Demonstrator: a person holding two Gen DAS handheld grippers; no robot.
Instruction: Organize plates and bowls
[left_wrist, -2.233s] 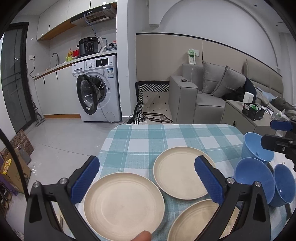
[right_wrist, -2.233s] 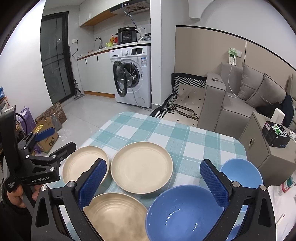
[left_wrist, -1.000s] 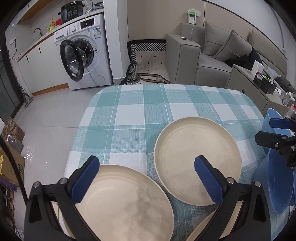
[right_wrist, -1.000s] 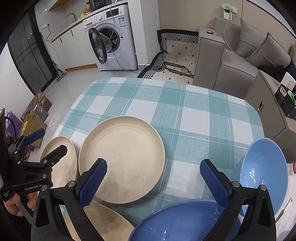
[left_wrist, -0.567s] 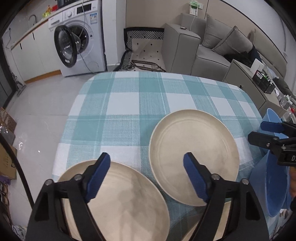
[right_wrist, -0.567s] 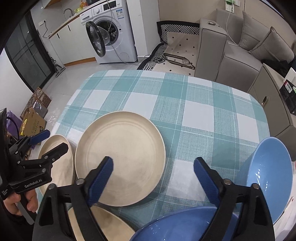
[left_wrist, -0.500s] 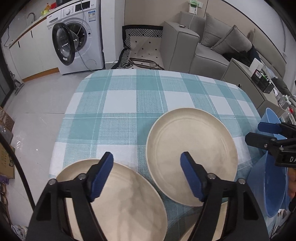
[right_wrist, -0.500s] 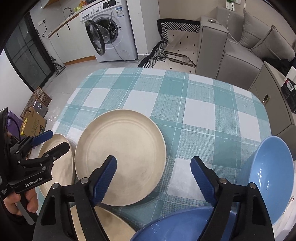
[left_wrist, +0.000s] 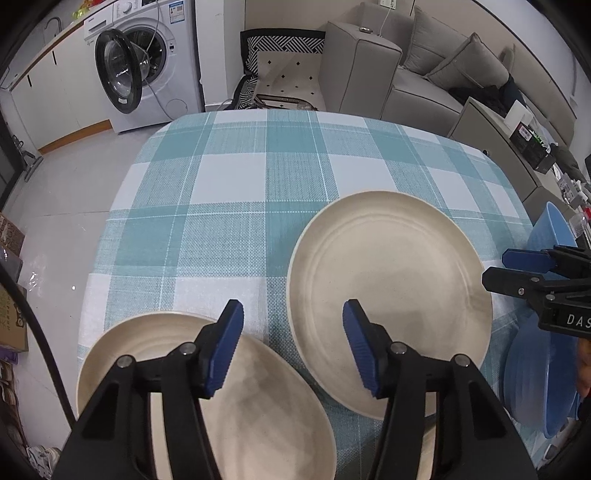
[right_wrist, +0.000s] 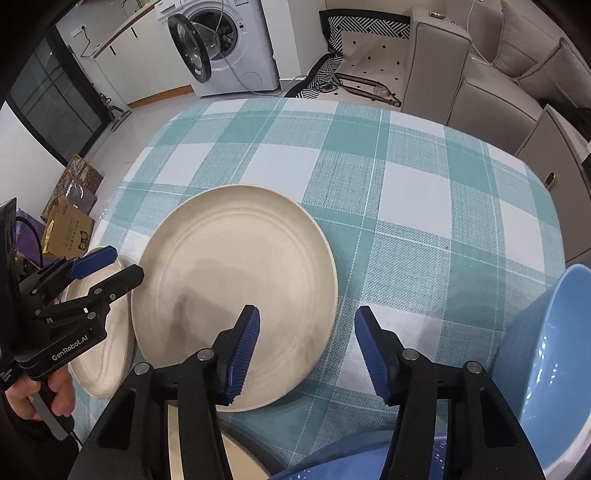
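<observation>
Cream plate (left_wrist: 391, 280) lies flat, face up, on checked tablecloth (left_wrist: 236, 192).

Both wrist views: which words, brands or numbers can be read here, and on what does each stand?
"GenRobot.AI": on the body of the left gripper, right wrist view.
"DAS", cut off by the frame edge: on the body of the right gripper, left wrist view.
Labels on the washing machine and print on the cardboard box: too small to read.

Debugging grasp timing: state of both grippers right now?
Left gripper: open, jaws just been closing, nothing between them.
Right gripper: open, jaws just been closing, nothing gripped.
</observation>
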